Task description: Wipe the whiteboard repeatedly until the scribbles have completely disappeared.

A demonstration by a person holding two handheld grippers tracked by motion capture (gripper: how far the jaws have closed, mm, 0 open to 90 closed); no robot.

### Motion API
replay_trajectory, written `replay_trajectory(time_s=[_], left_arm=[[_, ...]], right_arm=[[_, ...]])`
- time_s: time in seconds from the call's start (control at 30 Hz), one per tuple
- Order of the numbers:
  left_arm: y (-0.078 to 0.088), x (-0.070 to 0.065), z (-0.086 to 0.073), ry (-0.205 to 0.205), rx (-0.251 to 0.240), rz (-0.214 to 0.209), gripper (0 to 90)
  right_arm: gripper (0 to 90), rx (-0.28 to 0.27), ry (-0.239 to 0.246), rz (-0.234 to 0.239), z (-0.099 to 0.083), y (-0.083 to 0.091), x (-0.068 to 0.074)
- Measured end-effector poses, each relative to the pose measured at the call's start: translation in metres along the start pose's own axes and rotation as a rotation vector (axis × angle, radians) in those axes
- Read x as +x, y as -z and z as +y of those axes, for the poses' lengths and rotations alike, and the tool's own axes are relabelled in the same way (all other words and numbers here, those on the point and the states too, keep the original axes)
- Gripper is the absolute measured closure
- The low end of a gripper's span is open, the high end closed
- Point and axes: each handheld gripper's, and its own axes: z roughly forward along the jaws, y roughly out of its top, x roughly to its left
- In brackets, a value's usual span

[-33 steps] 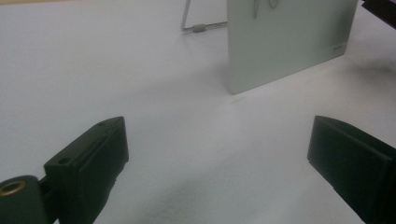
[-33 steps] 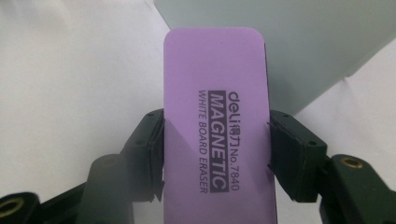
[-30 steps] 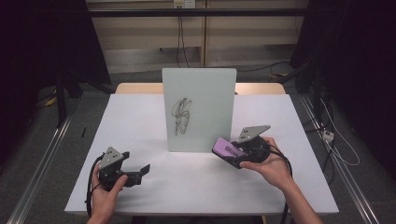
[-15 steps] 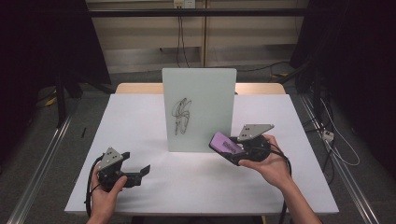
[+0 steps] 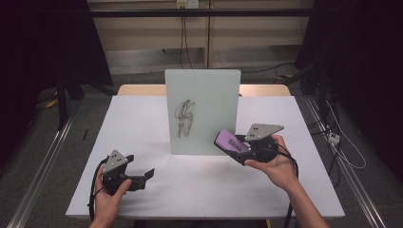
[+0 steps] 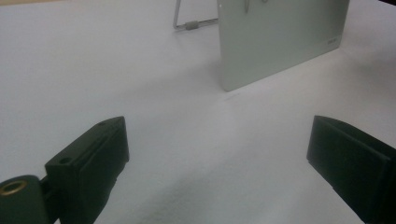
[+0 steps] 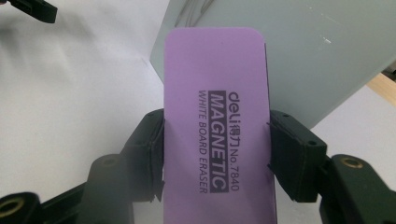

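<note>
A small whiteboard (image 5: 203, 110) stands upright at the middle of the table, with a black scribble (image 5: 184, 117) on its face. My right gripper (image 5: 236, 145) is shut on a purple whiteboard eraser (image 5: 230, 141), held just off the board's lower right corner. In the right gripper view the eraser (image 7: 217, 121) sits clamped between both pads, its printed side up, with the board (image 7: 299, 56) right behind it. My left gripper (image 5: 146, 175) rests low at the front left, open and holding nothing; its jaws stand wide apart in the left gripper view, facing the whiteboard (image 6: 280, 42).
The white tabletop (image 5: 142, 123) ends in a wooden strip (image 5: 138, 89) at the back. A wire stand (image 6: 191, 23) props the board from behind. Dark curtains and cables lie beyond the table, and metal rails run on the floor at both sides.
The right gripper has crept slightly up and toward the board with the eraser. The left gripper has stayed put.
</note>
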Motion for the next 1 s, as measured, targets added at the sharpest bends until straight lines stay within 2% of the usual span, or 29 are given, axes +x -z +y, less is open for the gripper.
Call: replay_trajectory(time_s=[0.13,0.17,0.23,0.37,0.5,0.7,1.0], left_arm=[[0.002,0.001,-0.001,0.009,-0.005,0.002,5.5],[0.003,0.002,-0.001,-0.004,0.002,0.005,5.5],[0.005,0.001,-0.001,0.008,-0.008,0.009,5.5],[0.005,0.001,-0.001,0.006,-0.008,0.013,5.5],[0.003,0.0,-0.001,-0.014,0.009,0.007,5.5],[0.0,0.001,-0.002,-0.009,0.025,-0.001,5.5],[0.001,0.003,-0.002,0.007,0.01,0.0,5.5]], right_arm=[[41.3,-0.012,0.007,-0.008,0.003,-0.006,0.003],[41.3,-0.015,0.014,-0.007,0.003,-0.007,0.003],[41.3,-0.024,0.019,-0.011,0.005,-0.009,0.006],[41.3,-0.044,0.044,-0.019,0.009,-0.009,0.01],[41.3,-0.051,0.075,-0.024,0.013,-0.009,0.013],[41.3,-0.05,0.098,-0.038,0.019,-0.02,0.013],[41.3,-0.054,0.18,-0.09,0.033,-0.034,0.024]])
